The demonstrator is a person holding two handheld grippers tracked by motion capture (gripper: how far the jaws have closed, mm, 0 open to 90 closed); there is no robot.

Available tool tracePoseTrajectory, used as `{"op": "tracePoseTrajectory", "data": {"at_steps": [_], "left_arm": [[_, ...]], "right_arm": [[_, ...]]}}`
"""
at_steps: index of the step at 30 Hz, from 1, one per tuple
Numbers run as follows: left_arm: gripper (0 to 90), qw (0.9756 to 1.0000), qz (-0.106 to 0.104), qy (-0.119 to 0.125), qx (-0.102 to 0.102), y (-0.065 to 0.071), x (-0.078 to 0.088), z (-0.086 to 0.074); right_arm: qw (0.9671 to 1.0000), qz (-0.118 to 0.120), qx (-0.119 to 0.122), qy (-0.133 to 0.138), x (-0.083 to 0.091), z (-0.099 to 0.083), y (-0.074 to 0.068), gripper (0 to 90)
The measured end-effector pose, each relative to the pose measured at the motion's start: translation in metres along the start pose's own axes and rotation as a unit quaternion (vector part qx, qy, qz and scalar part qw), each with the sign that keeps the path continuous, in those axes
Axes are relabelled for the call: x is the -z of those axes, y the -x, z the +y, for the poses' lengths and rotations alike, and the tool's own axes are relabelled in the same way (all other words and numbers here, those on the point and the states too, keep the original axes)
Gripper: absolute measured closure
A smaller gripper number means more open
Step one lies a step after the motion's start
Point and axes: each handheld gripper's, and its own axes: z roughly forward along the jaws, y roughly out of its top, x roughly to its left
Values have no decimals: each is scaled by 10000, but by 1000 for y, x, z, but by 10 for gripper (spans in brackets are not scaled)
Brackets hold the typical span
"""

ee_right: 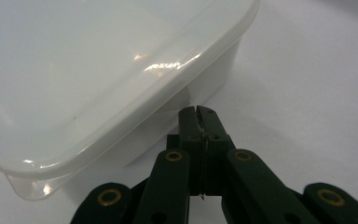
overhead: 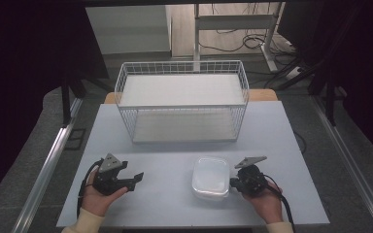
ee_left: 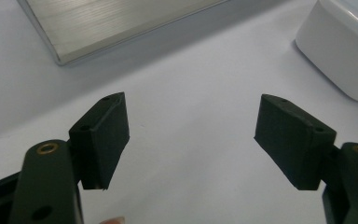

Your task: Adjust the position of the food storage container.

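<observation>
R tongs (ee_right: 199,112) closed, tips at plastic box (ee_right: 98,70) side.

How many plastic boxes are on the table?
1. The plastic box sits near the table's front edge, close beside the right gripper. The wire basket behind it looks empty.

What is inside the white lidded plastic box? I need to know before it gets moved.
The white lidded plastic box has its lid on. The frosted plastic shows no distinct shape inside; whether anything lies in it cannot be told.

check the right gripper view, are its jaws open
No, the right gripper has its jaws pressed together, nothing between them, tips beside the plastic container.
</observation>
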Motion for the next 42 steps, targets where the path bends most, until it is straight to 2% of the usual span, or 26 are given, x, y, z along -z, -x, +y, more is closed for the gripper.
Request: {"op": "tracePoseTrajectory", "data": {"at_steps": [8, 9, 17, 29, 34, 39, 42], "left_arm": [[254, 10000, 14, 37, 35, -4, 3, 0], [254, 10000, 3, 58, 42, -4, 4, 0], [254, 9999, -36, 70, 80, -4, 4, 1], [254, 10000, -30, -21, 2, -2, 0, 0], [254, 10000, -40, -18, 22, -2, 0, 0], [255, 10000, -51, 3, 5, 0, 1, 0], [255, 9999, -104, 39, 10, 0, 2, 0]], "right_arm": [[9997, 45, 226, -43, -16, 11, -10, 899], [9994, 30, 335, -71, -21, 17, -15, 900], [9980, 78, 620, -105, -34, 32, -30, 899], [9959, 254, 865, -74, -42, 39, -45, 899], [9952, 240, 945, -46, -46, 41, -50, 899], [9945, 300, 1006, -29, -41, 40, -50, 899], [9950, 202, 955, 201, -24, 38, -40, 899]]}}
